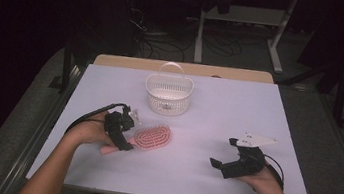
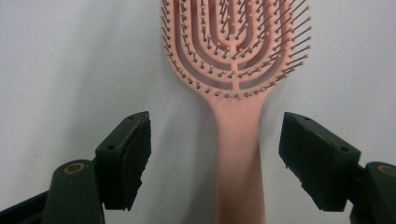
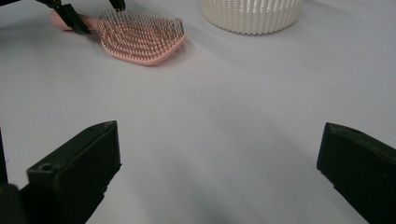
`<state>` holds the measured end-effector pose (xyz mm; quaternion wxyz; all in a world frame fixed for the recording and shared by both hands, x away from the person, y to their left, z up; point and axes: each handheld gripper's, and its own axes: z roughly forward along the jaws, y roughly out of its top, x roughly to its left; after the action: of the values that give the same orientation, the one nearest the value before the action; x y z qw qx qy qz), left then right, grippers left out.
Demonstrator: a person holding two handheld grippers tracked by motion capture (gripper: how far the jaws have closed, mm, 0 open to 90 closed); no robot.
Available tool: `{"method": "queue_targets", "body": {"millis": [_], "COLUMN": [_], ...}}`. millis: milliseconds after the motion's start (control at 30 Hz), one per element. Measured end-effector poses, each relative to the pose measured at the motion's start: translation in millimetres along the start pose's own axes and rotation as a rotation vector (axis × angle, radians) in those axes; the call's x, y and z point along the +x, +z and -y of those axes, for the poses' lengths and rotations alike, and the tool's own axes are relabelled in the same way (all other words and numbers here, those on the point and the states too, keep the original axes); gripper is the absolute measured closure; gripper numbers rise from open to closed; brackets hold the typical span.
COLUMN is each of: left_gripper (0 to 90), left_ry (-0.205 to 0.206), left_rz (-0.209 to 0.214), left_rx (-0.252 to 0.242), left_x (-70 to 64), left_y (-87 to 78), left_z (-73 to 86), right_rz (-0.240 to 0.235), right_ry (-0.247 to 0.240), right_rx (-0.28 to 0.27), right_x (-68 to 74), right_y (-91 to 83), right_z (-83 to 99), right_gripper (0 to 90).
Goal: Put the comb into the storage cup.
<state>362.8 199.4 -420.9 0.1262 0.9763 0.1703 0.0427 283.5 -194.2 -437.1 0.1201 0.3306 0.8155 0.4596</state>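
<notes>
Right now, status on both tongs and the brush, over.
Left tongs open, straddling pink brush handle, no squeeze yet. Right tongs open over bare table. Basket beyond the brush; nothing in the way.

Surface: my white table [image 1: 219,108], plain and flat.
Near my left side: pink hairbrush [image 1: 152,136] lying bristles up.
Farther back, centre: white slotted basket [image 1: 168,94] with handle, standing upright.
</notes>
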Motion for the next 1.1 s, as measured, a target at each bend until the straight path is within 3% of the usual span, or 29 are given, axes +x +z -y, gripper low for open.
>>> {"method": "queue_targets", "body": {"millis": [233, 1100], "left_gripper": [32.5, 55.9], "left_ry": [0.009, -0.026], "left_rz": [0.009, 0.054], "left_rx": [0.019, 0.061], "left_x": [-1.1, -0.8], "left_y": [1.6, 6.4], "left_z": [-1.9, -5.8], "right_rz": [0.001, 0.002], "right_ry": [0.001, 0.002], "right_rx": [0.002, 0.001], "right_x": [0.0, 0.1], "right_y": [-0.6, -1.1], "right_z": [0.4, 0.6], "right_gripper": [0.0, 0.0]}}
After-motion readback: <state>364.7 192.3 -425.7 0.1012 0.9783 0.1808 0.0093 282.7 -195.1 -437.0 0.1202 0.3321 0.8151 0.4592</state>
